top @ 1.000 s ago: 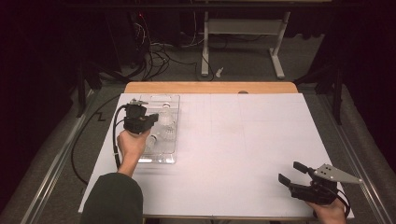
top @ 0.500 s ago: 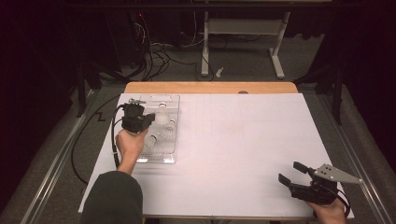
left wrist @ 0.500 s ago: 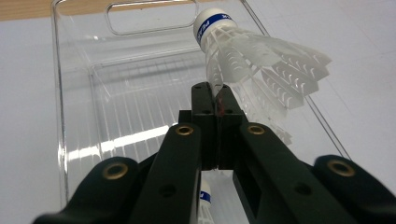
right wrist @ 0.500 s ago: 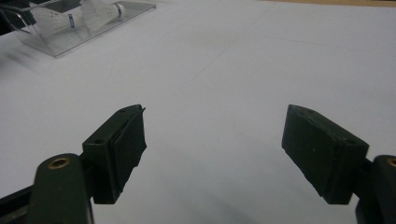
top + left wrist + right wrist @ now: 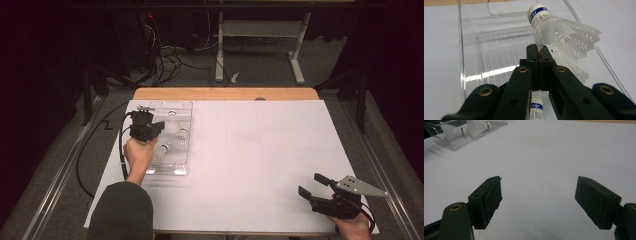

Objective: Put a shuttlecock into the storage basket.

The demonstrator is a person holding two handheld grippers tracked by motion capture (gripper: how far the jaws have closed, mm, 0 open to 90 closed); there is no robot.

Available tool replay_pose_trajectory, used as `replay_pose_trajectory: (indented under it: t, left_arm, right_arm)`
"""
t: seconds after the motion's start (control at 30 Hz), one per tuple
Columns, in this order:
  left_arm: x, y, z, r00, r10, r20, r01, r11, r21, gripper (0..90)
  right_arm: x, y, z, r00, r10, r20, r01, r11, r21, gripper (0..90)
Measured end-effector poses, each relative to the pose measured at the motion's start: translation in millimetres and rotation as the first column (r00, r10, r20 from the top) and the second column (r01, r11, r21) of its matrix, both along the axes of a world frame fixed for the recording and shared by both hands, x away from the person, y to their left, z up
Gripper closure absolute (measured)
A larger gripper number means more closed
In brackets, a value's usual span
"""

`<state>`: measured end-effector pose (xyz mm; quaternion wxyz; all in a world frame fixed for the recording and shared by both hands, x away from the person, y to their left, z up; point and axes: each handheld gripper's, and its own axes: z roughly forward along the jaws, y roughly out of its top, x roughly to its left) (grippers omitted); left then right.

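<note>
The left claw (image 5: pixel 539 53) is closed tight, its jaws pinching the thin skirt of a white shuttlecock (image 5: pixel 556 30) with a blue band round its cork. In the left claw's own view the shuttlecock stands above the clear plastic tray (image 5: pixel 471 50), cork pointing away and up, feathers fanning out to the right of the jaws. From the high view, the left claw (image 5: pixel 150 131) sits over the near-left part of the tray (image 5: pixel 186 107), which lies on the left side of the white counter (image 5: pixel 260 150), and at least two other shuttlecocks (image 5: pixel 179 144) lie inside it. The right claw (image 5: pixel 314 186) rests near the counter's front right corner, well apart from the tray; in its own view the jaws stand wide apart with nothing between them, only bare counter (image 5: pixel 544 157) ahead. The step in hand looks like lifting one shuttlecock out of the tray. The grip is on flimsy feather, so the next move calls for a steady rise clear of the tray wall without snagging the skirt, then a carry to open counter before the jaws let go
</note>
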<state>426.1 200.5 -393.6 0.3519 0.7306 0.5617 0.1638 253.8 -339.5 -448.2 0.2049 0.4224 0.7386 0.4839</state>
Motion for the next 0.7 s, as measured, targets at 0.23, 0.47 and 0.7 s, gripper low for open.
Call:
replay_pose_trajectory:
  t: [0.23,0.47,0.7]
  left_arm:
    - [-2.1,-2.7,-0.8,0.9995,-0.013,0.027,0.012,0.9998,0.016,74.9]
    - [-7.7,-9.3,2.1,0.9983,-0.035,0.046,0.034,0.9991,0.026,60.3]
    - [-12.2,-12.4,4.9,0.9970,-0.048,0.061,0.047,0.9988,0.010,54.8]
  right_arm:
    - [0.0,-0.3,0.0,1.0000,0.000,0.002,0.000,1.000,0.000,21.8]
    - [0.0,0.1,0.1,1.0000,0.002,0.002,-0.002,1.000,-0.002,21.8]
    - [0.0,0.0,0.1,1.0000,0.001,0.002,-0.001,1.000,-0.001,21.9]
